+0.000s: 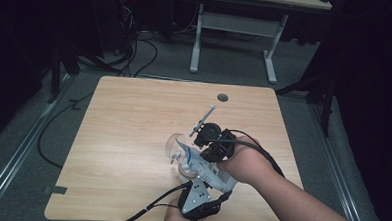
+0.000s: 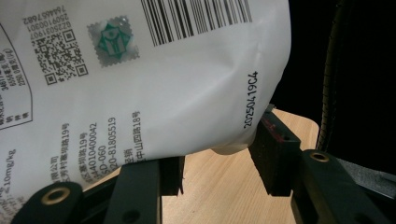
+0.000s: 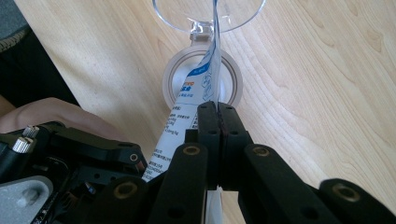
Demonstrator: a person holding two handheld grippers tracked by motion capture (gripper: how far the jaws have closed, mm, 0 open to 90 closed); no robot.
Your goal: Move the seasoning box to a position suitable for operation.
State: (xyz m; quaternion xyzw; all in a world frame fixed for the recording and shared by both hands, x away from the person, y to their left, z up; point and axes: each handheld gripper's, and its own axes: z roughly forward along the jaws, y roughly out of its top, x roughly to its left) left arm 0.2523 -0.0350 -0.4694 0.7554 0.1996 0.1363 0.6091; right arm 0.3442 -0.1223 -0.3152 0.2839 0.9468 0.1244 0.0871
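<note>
A white and blue pouch (image 1: 207, 167) hangs tilted over a clear jar (image 1: 178, 155) near the table's front edge. In the right gripper view the jar's round mouth (image 3: 175, 77) lies below the pouch (image 3: 198, 79), with its clear flip lid (image 3: 233, 16) open behind. My right gripper (image 3: 218, 114) is shut on the pouch's thin side edge, just above the jar (image 1: 205, 153). My left gripper (image 1: 205, 188) is at the pouch's lower end. Its pads (image 2: 273, 147) sit on both sides of the bulging bottom of the pouch (image 2: 154, 79), pressing it.
The wooden table (image 1: 133, 118) has a round cable hole (image 1: 223, 97) near its far edge. A thin rod (image 1: 204, 120) sticks up from the right gripper. A white-legged desk (image 1: 235, 24) and floor cables (image 1: 131, 52) lie beyond the table.
</note>
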